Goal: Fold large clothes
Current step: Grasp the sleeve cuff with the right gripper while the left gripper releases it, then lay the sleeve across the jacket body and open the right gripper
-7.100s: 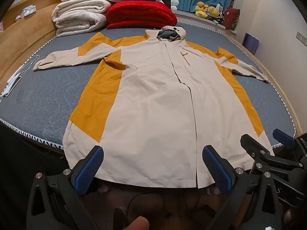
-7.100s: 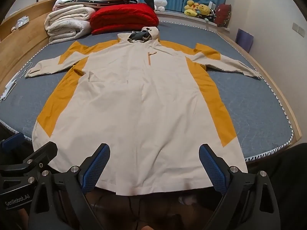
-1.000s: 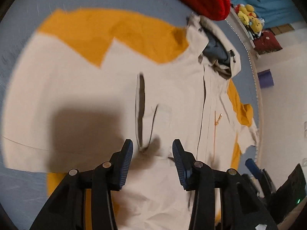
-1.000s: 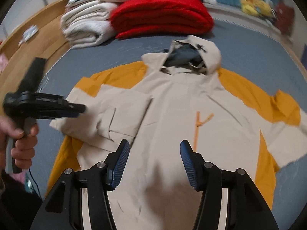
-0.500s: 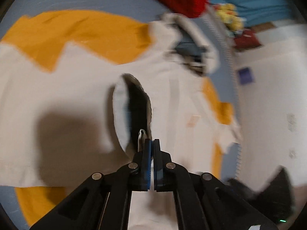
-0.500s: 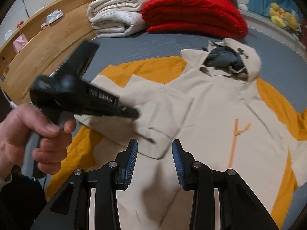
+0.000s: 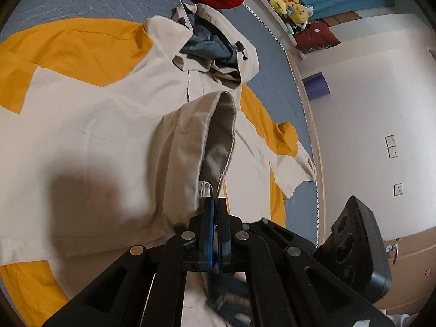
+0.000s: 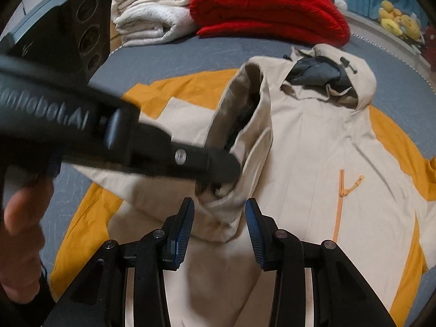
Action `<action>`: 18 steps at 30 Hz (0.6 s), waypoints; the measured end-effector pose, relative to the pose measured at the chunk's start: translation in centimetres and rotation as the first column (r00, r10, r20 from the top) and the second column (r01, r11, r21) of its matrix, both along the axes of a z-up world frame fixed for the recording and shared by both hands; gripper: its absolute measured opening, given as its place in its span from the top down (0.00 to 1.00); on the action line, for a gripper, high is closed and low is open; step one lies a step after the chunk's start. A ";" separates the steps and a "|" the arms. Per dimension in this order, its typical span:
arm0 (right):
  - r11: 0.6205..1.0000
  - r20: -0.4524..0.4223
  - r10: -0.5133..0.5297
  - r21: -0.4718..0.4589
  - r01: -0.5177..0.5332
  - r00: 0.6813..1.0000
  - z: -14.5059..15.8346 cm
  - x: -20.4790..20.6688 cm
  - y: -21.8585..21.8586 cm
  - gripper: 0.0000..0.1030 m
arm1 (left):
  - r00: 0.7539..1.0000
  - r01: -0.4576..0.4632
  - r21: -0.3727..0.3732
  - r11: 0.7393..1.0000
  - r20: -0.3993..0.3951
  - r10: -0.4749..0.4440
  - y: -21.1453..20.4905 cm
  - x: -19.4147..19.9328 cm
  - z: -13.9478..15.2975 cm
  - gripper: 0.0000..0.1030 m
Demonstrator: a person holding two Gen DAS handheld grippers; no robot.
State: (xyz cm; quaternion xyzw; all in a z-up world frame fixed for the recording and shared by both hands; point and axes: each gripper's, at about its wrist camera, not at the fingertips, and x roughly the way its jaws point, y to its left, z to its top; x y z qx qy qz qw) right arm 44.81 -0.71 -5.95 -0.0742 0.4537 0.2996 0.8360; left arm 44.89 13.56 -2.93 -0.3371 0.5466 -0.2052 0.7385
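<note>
A beige and yellow hooded coat (image 7: 95, 136) (image 8: 313, 163) lies face up on the grey-blue mattress (image 8: 169, 54). Its left sleeve is folded across the chest. My left gripper (image 7: 215, 201) (image 8: 226, 171) is shut on the edge of the sleeve cuff (image 7: 190, 141) (image 8: 245, 114) and holds it raised, so the cuff mouth gapes open. My right gripper (image 8: 219, 212) sits just below the same cuff. Its jaws are closing with the cuff's lower corner between them, and a small gap still shows at each pad.
A red quilt (image 8: 267, 8) and folded white blankets (image 8: 152, 13) are stacked at the head of the bed. Plush toys (image 7: 291, 2) sit on a ledge beyond. A person's hand (image 8: 21, 231) grips the left tool's handle. The mattress edge and a wall lie to the right.
My left gripper shut on the sleeve cuff and lifted it across the chest toward the zip. My right gripper came down to the cuff while its jaws narrowed.
</note>
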 end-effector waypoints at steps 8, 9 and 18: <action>0.990 0.021 -0.124 0.064 0.122 0.992 2.4 0.7 -3.2 0.88 | 0.989 -0.117 0.135 0.984 0.109 0.103 3.9 0.2 3.2 0.98; 0.988 0.021 -0.140 0.073 0.138 0.990 2.8 0.8 -3.8 0.88 | 0.985 -0.140 0.184 0.973 0.124 0.119 4.4 0.2 3.5 0.98; 0.940 0.010 -0.324 0.112 0.321 0.946 5.0 2.7 -10.9 0.89 | 0.968 -0.242 0.486 0.840 0.177 0.176 7.7 -0.4 4.6 0.98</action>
